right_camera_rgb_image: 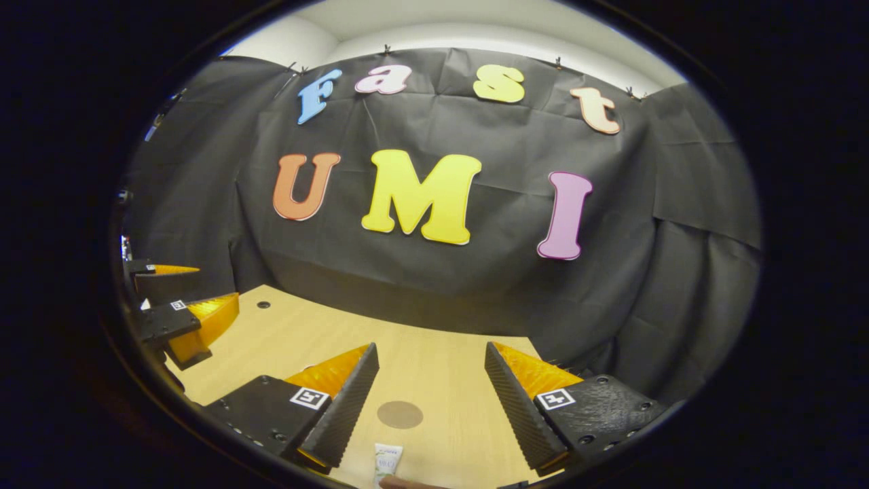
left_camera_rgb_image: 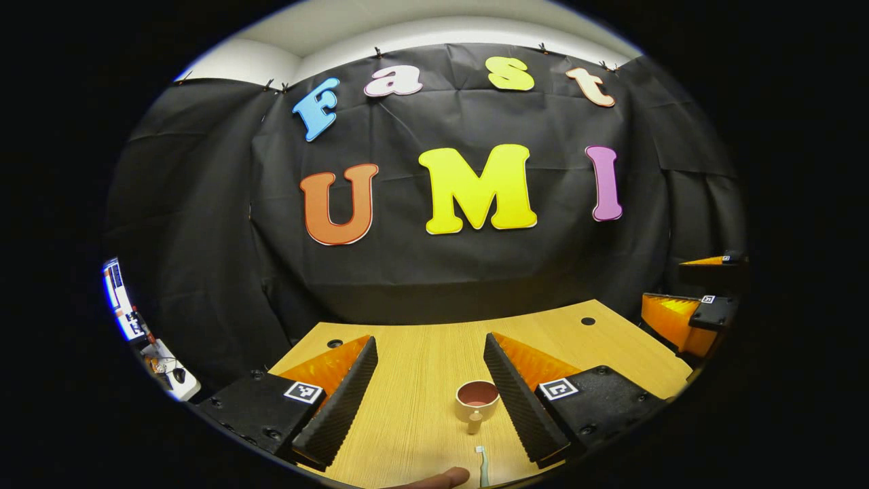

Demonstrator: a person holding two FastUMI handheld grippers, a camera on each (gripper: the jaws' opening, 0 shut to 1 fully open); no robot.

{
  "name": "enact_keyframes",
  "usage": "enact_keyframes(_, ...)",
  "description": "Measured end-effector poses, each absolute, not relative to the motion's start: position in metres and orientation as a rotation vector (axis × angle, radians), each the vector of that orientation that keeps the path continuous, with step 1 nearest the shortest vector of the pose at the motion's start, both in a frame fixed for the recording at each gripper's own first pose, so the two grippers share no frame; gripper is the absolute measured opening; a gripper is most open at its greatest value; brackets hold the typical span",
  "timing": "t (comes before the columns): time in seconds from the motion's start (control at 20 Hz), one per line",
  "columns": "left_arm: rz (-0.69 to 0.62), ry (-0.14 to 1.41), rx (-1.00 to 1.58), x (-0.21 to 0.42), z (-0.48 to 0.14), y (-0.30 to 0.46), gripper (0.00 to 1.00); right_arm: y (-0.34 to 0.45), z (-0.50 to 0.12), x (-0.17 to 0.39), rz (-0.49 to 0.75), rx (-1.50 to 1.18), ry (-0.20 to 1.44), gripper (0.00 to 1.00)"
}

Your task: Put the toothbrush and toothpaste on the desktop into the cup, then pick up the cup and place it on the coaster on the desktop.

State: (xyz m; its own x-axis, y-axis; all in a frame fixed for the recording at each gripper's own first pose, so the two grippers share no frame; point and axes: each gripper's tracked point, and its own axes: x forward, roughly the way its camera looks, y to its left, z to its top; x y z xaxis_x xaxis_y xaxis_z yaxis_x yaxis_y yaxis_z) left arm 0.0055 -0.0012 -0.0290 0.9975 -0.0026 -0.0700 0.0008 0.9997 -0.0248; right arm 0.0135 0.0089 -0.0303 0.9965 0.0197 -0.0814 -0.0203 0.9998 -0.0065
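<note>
Nothing has been picked up yet, so I judge the task to be at its first step: getting the brush and tube into the cup. The left gripper [left_camera_rgb_image: 428, 401] hangs over the light wooden tabletop [left_camera_rgb_image: 421, 353] with its jaws spread wide and empty. Between them stands the small cream cup with a reddish-brown inside [left_camera_rgb_image: 476, 401], upright, its handle turned toward the near edge. The pale, light-blue toothbrush [left_camera_rgb_image: 482, 465] lies just nearer that edge, apart from the cup, beside a fingertip [left_camera_rgb_image: 441, 479] at the edge.

The right gripper [right_camera_rgb_image: 429, 401] also has its jaws wide apart, holding nothing. Between them lies the flat, round brown coaster [right_camera_rgb_image: 400, 414], bare. The white toothpaste tube [right_camera_rgb_image: 386, 462] lies at the near edge, just short of the coaster.

Next, I think, either gripper must dip toward the near edge, straddle its slim item and close on it.
</note>
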Motion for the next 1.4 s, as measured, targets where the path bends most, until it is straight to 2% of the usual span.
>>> enact_keyframes(0.2, 0.002, 0.148, -0.031, 0.006, -0.062, -0.008, 0.99, 0.013, -0.049, 0.016, 0.026, -0.018, 0.130, 0.98)
enact_keyframes(0.25, -0.009, 0.167, -0.044, 0.005, -0.071, -0.014, 0.99, 0.014, -0.055, 0.014, 0.027, -0.020, 0.145, 0.95)
enact_keyframes(0.35, -0.029, 0.222, -0.060, 0.003, -0.093, -0.023, 0.99, 0.019, -0.071, 0.012, 0.038, -0.022, 0.183, 0.95)
enact_keyframes(0.65, -0.114, 0.459, -0.100, 0.000, -0.180, -0.060, 1.00, 0.034, -0.122, 0.001, 0.085, 0.005, 0.345, 0.95)
enact_keyframes(0.95, -0.115, 0.742, -0.169, -0.017, -0.292, -0.079, 1.00, 0.049, -0.164, -0.016, 0.150, -0.013, 0.497, 0.95)
enact_keyframes(1.1, -0.126, 0.834, -0.161, -0.026, -0.334, -0.091, 1.00, 0.046, -0.180, -0.023, 0.153, -0.030, 0.552, 0.95)
enact_keyframes(1.2, -0.135, 0.885, -0.130, -0.033, -0.351, -0.100, 0.96, 0.044, -0.189, -0.026, 0.152, -0.042, 0.580, 0.95)
enact_keyframes(1.25, -0.134, 0.910, -0.115, -0.036, -0.360, -0.104, 0.88, 0.042, -0.192, -0.027, 0.150, -0.047, 0.592, 0.95)
enact_keyframes(1.4, -0.132, 0.949, -0.152, -0.043, -0.381, -0.122, 0.75, 0.042, -0.200, -0.031, 0.153, -0.059, 0.622, 0.95)
